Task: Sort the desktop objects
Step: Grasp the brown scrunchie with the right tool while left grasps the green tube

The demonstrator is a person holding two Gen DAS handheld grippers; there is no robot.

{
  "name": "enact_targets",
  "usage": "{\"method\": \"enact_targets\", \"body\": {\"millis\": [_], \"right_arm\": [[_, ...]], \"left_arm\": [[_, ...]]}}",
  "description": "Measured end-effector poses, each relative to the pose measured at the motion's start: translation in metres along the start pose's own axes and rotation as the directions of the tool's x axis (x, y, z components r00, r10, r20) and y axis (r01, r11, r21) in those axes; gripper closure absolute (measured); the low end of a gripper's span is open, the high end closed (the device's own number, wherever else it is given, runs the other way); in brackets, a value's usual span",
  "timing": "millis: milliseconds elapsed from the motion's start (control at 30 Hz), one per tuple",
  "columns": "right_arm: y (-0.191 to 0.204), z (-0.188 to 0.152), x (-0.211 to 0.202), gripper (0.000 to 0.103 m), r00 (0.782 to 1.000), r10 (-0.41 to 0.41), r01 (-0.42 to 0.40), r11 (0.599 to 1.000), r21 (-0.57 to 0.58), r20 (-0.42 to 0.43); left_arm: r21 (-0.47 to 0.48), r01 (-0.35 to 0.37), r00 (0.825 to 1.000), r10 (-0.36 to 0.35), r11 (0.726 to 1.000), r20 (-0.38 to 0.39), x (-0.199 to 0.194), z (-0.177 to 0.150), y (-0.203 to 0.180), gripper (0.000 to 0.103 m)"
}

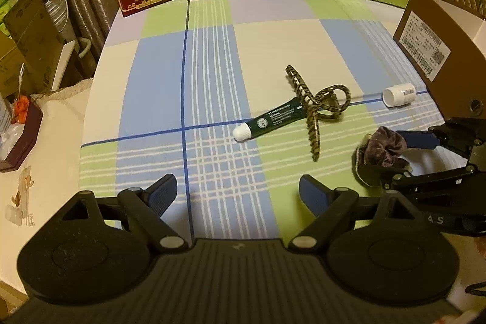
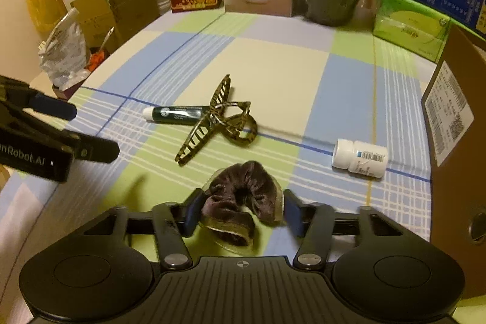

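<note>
The right gripper (image 2: 241, 210) is pinched on the scrunchie (image 2: 240, 196) near the desk's front edge, the left gripper (image 1: 237, 190) is held spread and empty, while hair claw (image 2: 217, 123), tube (image 2: 176, 114) and bottle (image 2: 360, 158) are left mid-desk unsorted.

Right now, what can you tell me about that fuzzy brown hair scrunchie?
The scrunchie is a soft ring of dark brownish-purple, velvety fabric, gathered into puffy folds, with a paler sheer trim along its edge. It sits crumpled between the two blue-padded fingers of the right gripper, which press in on both sides. It hangs low over the checked tablecloth; whether it touches the cloth, I cannot tell. The hair claw lies just beyond it, apart.
</note>
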State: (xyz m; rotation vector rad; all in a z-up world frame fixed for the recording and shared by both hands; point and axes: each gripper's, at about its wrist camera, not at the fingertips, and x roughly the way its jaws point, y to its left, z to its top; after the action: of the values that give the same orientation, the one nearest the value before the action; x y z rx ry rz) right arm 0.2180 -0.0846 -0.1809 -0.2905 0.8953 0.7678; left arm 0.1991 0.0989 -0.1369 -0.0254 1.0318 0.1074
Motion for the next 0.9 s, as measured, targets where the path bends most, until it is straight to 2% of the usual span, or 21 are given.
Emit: {"method": "enact_targets", "body": {"millis": [100, 167, 300, 600, 833, 900], "right_arm": [[-0.004, -0.002, -0.001, 0.067, 1.0, 0.0, 0.0, 1.0, 0.014, 0.005], [-0.008, -0.002, -0.002, 0.07, 1.0, 0.0, 0.0, 0.999, 0.033, 0.002], [-0.018, -0.005, -0.006, 0.07, 1.0, -0.017, 0.017, 0.997, 0.069, -0.004], [-0.045, -0.015, -0.021, 0.07, 0.996, -0.088, 0.09, 0.983, 0.162, -0.018], [-0.054, -0.021, -0.028, 0.07, 0.994, -0.111, 0.112, 0.976, 0.189, -0.02], [-0.055, -0.021, -0.029, 0.07, 0.994, -0.112, 0.113, 0.975, 0.19, -0.02]], "left_arm": [[0.016, 0.007, 1.0, -0.007, 1.0, 0.005, 0.006, 0.005, 0.003, 0.018], [0.029, 0.012, 1.0, -0.012, 1.0, 0.009, 0.01, 0.008, 0.004, 0.018], [0.072, 0.009, 1.0, -0.011, 0.997, 0.025, 0.021, 0.017, 0.005, 0.024], [0.21, 0.048, 0.998, -0.056, 0.977, 0.032, 0.044, 0.037, -0.004, 0.026], [0.263, 0.084, 0.995, -0.095, 0.961, 0.029, 0.059, 0.044, -0.013, 0.026], [0.281, 0.103, 0.993, -0.114, 0.954, 0.024, 0.063, 0.045, -0.016, 0.033]]}}
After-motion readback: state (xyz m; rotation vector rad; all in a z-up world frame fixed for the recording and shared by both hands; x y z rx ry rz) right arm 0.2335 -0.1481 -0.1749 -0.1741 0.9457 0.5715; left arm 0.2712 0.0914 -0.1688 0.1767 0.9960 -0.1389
